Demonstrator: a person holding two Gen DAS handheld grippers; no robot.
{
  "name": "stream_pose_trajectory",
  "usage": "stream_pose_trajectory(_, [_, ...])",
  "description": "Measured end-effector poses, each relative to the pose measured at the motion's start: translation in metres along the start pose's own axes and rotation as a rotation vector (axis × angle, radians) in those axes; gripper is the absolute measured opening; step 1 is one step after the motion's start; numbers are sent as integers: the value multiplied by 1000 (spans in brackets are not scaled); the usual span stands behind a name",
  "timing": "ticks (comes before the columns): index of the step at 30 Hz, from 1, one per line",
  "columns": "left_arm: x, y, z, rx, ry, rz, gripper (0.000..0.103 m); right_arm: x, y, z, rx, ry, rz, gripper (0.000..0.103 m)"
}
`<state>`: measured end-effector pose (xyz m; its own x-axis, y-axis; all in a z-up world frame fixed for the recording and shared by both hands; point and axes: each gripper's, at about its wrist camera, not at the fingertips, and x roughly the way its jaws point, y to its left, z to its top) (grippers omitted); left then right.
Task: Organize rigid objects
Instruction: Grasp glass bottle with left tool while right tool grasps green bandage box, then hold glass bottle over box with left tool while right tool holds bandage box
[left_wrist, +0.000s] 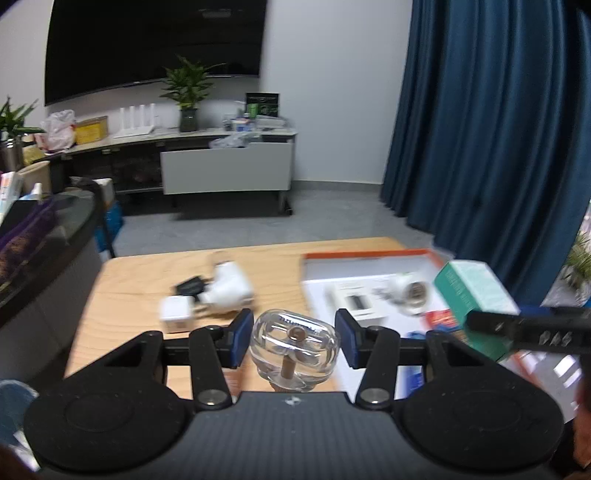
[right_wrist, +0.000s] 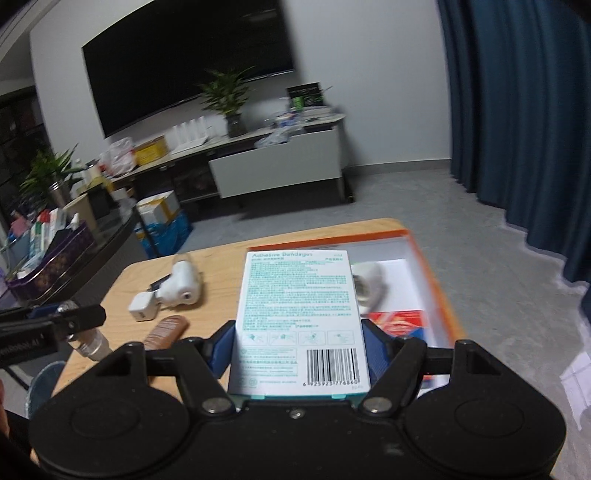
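My left gripper (left_wrist: 294, 332) is shut on a small clear bottle (left_wrist: 294, 350), held above the wooden table (left_wrist: 129, 295). In the right wrist view this bottle (right_wrist: 90, 343) hangs at the left under the left gripper's fingers (right_wrist: 74, 321). My right gripper (right_wrist: 299, 343) is shut on a white and teal adhesive bandages box (right_wrist: 299, 295). The same box (left_wrist: 476, 295) shows at the right of the left wrist view. An orange-rimmed white box (right_wrist: 436, 280) lies open on the table's right side, holding a white round plug (right_wrist: 369, 284) and a red packet (right_wrist: 399, 321).
On the table's left lie a white handheld device (right_wrist: 181, 284), a white cube charger (right_wrist: 142, 308), a small black item (left_wrist: 190, 286) and a brown tube (right_wrist: 164, 330). A dark counter (left_wrist: 55, 240) stands to the left. Blue curtains (left_wrist: 498, 129) hang at the right.
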<state>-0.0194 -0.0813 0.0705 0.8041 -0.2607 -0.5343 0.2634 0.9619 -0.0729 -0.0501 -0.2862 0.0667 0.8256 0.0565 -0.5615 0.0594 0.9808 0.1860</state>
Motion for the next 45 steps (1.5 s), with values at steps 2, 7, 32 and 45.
stream_pose_trajectory(2, [2,-21,1,8,-1,-9,50,-11,-11,-1,14,-14,-14,84])
stream_pose_trajectory(7, [4,-57,4,-7,9,-62,50,-31,-36,-2,30,-46,-56,84])
stream_pose_trajectory(32, [14,-86,-10,-22,20,-64,50,-29,-62,-26,55,-18,-82,84])
stream_pose_trajectory(45, [18,-82,-17,-32,52,-50,50,-20,-63,-25,48,-1,-74,84])
